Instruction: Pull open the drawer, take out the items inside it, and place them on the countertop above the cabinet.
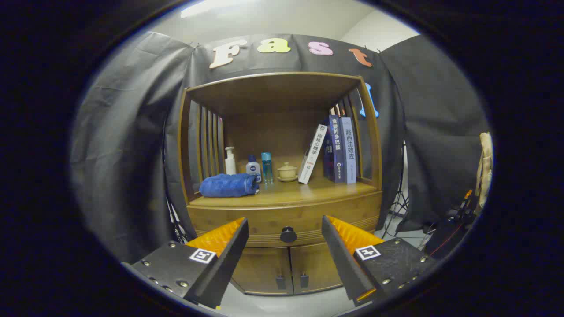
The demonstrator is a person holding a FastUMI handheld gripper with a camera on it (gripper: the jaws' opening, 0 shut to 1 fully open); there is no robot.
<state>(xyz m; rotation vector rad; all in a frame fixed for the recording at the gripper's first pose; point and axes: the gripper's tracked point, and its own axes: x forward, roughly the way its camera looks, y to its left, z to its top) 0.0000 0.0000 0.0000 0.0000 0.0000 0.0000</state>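
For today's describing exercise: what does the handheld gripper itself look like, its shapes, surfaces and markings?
The gripper has two wedge-shaped fingers tapering forward, with ridged, sawtooth-textured inner faces. Each sits on a dark, matte block fastened with small silver screws, and each block carries a square black-and-white marker tag. No cables or sleeve are visible.

The wooden countertop point(308, 193) carries a rolled blue towel point(229, 185), three bottles point(253, 168), a small lidded cup point(287, 171) and several books point(339, 149).
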